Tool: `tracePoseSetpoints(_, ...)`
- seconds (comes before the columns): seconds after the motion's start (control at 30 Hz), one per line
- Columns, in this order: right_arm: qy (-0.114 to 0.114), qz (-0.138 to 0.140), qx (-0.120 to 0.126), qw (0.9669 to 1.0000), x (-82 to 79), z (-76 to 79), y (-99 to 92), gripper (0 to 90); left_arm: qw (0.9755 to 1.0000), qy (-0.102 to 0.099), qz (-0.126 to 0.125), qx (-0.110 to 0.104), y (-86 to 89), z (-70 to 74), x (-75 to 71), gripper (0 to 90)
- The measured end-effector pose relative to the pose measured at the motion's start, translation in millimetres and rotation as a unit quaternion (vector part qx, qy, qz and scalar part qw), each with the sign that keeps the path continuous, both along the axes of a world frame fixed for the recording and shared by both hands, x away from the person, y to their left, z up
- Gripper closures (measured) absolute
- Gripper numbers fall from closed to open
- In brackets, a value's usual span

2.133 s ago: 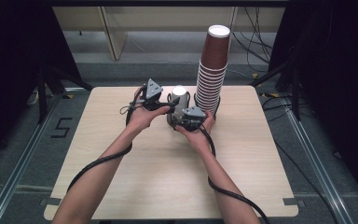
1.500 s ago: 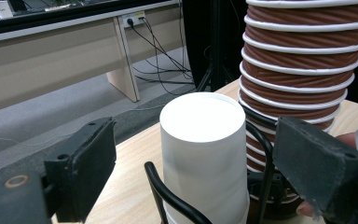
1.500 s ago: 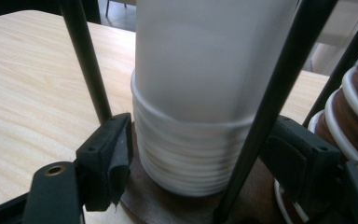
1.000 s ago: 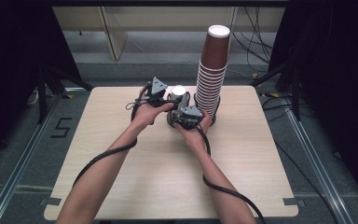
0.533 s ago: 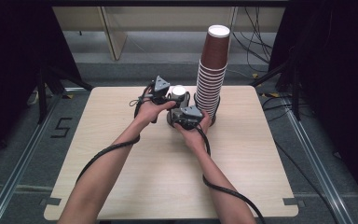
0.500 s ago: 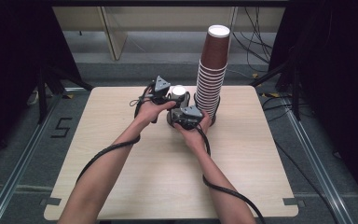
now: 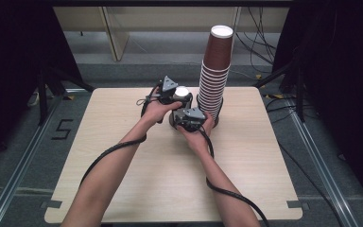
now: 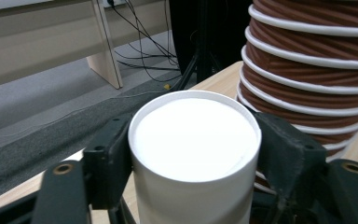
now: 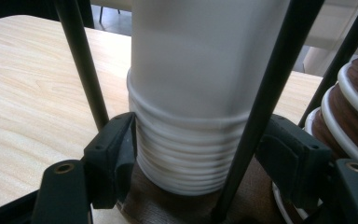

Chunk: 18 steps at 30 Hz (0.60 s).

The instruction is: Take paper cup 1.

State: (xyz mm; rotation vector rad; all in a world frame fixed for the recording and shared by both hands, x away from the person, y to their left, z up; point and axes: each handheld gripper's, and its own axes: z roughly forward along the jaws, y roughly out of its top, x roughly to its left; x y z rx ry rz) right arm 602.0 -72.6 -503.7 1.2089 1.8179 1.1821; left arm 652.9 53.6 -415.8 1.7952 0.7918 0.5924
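A short stack of upside-down white cups stands on the table beside a tall brown cup stack. In the left gripper view, my left gripper has just been closing, and its pads now press both sides of the top white cup. In the right gripper view, my right gripper has closed slightly further on the ribbed rims of the lower white cups. Both grippers meet at the stack, the left gripper from the far left and the right gripper from the near side.
The brown cup stack rises right next to the white cups, almost touching my right gripper. Two thin dark bars cross in front of the white stack. The wooden table has bare room near and left. Cables and stands lie beyond its far edge.
My left hand has shifted slightly right, onto the white cup, and its jaws have closed around it. The right hand has stayed in place at the stack.
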Motion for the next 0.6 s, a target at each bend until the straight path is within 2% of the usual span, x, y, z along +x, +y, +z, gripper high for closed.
tracePoseSetpoints(0.03, 0.006, 0.002, -0.003, 1.0000, -0.5, 0.7, -0.4, 30.9, 1.0000, 0.000, 0.001, -0.001, 0.4, -0.1, 0.9, 32.4)
tracePoseSetpoints(0.13, 0.000, 0.000, 0.000, 1.0000, 0.0, 0.1, 0.0, 30.9, 1.0000, 0.001, -0.001, 0.001, 0.7, -0.1, 1.5, 32.8)
tracePoseSetpoints(0.3, 0.009, 0.003, 0.003, 0.9999, -0.7, 0.4, 0.3, 30.9, 1.0000, 0.003, -0.002, -0.003, 1.6, -0.6, 2.0, 33.8)
tracePoseSetpoints(0.5, 0.005, 0.001, 0.006, 1.0000, -0.2, -0.1, 0.6, 31.0, 1.0000, -0.001, -0.001, -0.008, 1.9, 1.1, 1.7, 34.1)
tracePoseSetpoints(0.6, 0.001, 0.004, -0.010, 0.9999, 0.2, 0.7, -1.2, 30.9, 0.9998, -0.009, 0.000, -0.020, 2.8, 8.2, 0.6, 34.2)
